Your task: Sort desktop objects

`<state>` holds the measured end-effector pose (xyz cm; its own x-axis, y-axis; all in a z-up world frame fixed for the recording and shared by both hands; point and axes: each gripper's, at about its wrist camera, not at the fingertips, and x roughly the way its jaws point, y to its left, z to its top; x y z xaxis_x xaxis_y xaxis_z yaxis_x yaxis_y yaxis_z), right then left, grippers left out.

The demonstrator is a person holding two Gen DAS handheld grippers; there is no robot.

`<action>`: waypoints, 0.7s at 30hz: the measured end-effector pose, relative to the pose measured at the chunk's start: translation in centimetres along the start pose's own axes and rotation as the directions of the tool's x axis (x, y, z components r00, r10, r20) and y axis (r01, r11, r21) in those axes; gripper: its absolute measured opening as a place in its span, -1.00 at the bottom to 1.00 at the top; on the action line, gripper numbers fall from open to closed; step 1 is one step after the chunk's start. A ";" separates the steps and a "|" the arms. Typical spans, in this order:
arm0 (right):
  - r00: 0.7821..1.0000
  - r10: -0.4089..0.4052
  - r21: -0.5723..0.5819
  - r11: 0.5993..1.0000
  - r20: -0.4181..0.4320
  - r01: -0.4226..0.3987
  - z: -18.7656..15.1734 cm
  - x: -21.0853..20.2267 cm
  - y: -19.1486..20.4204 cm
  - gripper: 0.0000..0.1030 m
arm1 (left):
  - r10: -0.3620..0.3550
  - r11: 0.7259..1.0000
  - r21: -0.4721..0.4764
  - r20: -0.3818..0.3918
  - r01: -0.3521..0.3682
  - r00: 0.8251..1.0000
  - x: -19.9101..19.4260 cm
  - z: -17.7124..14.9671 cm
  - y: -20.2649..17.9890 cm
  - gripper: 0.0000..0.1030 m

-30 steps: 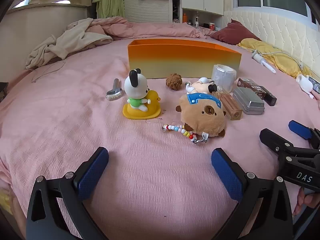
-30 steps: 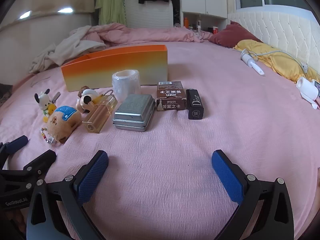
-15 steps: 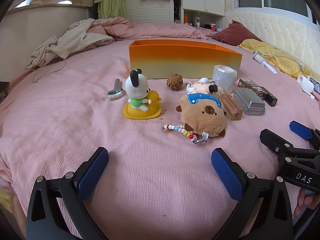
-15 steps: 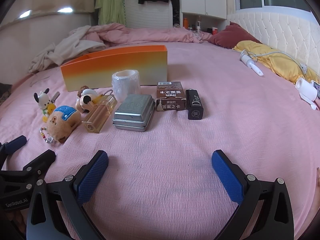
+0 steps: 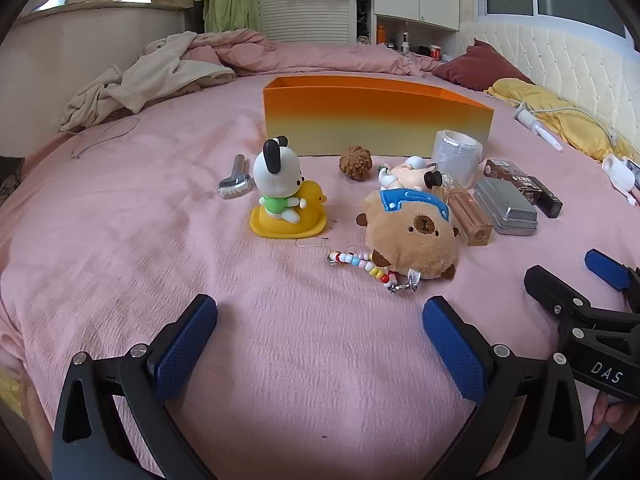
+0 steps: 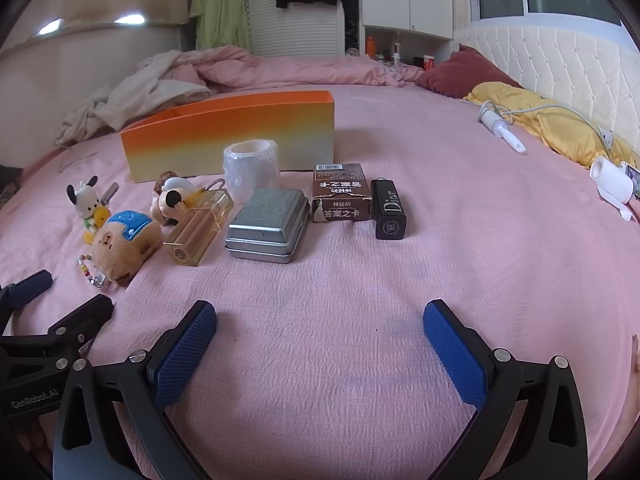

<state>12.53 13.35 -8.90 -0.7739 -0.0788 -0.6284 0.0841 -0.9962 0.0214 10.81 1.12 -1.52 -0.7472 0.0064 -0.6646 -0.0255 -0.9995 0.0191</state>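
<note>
Both my left tongs [image 5: 320, 340] and right tongs [image 6: 320, 340] gape wide, empty; near the plush [image 5: 410, 236], its bead chain [image 5: 362, 262] may snag.

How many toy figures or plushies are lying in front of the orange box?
3: a white dog on a yellow duck at the left, a brown plush beside it, and a small figure lying behind the plush. Nothing seems hidden, though the box interior is unseen.
</note>
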 end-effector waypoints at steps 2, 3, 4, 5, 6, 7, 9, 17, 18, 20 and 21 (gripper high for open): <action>1.000 0.001 -0.002 1.000 0.000 -0.001 0.0 0.0 -0.1 1.00 | -0.008 1.000 0.010 0.000 0.008 1.000 0.1 0.0 0.8 0.99; 1.000 0.001 -0.002 1.000 0.000 -0.001 0.0 0.0 -0.1 1.00 | -0.012 1.000 0.015 0.000 0.012 1.000 0.1 0.1 1.1 0.99; 1.000 0.001 -0.001 1.000 0.000 -0.001 0.0 0.0 -0.1 1.00 | -0.011 1.000 0.015 0.000 0.011 1.000 0.1 0.0 1.0 0.99; 1.000 0.001 -0.001 1.000 0.000 -0.001 0.0 0.0 -0.2 1.00 | -0.010 1.000 0.014 0.001 0.009 1.000 0.1 0.0 0.9 0.99; 1.000 0.002 -0.002 1.000 0.000 -0.002 0.0 0.0 -0.3 1.00 | -0.008 1.000 0.014 0.002 0.008 1.000 0.1 0.0 0.8 0.99; 1.000 0.002 -0.002 1.000 0.000 -0.002 0.0 0.0 -0.3 1.00 | -0.007 1.000 0.014 0.003 0.007 1.000 0.1 0.0 0.8 0.99; 1.000 0.002 -0.002 1.000 0.000 -0.002 0.0 0.0 -0.3 1.00 | -0.006 1.000 0.013 0.004 0.006 1.000 0.1 -0.1 0.6 0.99; 1.000 0.000 -0.003 1.000 0.000 0.000 0.1 0.0 -0.3 1.00 | 0.012 1.000 0.012 0.015 -0.012 1.000 0.0 -0.1 0.1 0.99; 1.000 0.000 -0.003 1.000 0.001 0.000 0.1 0.0 -0.3 1.00 | 0.015 1.000 0.012 0.017 -0.015 1.000 0.0 -0.2 0.1 0.99; 1.000 -0.002 -0.003 1.000 0.001 0.002 0.0 0.0 -0.2 1.00 | 0.016 1.000 0.012 0.017 -0.017 1.000 0.0 -0.1 0.1 0.99; 1.000 -0.002 -0.003 1.000 0.000 0.002 0.1 0.0 -0.2 1.00 | 0.017 1.000 0.011 0.017 -0.017 1.000 0.0 -0.1 0.1 0.99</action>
<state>12.46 13.57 -8.87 -0.7744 -0.0766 -0.6280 0.0844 -0.9963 0.0173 10.92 1.07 -1.56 -0.7588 -0.0101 -0.6513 -0.0202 -0.9990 0.0391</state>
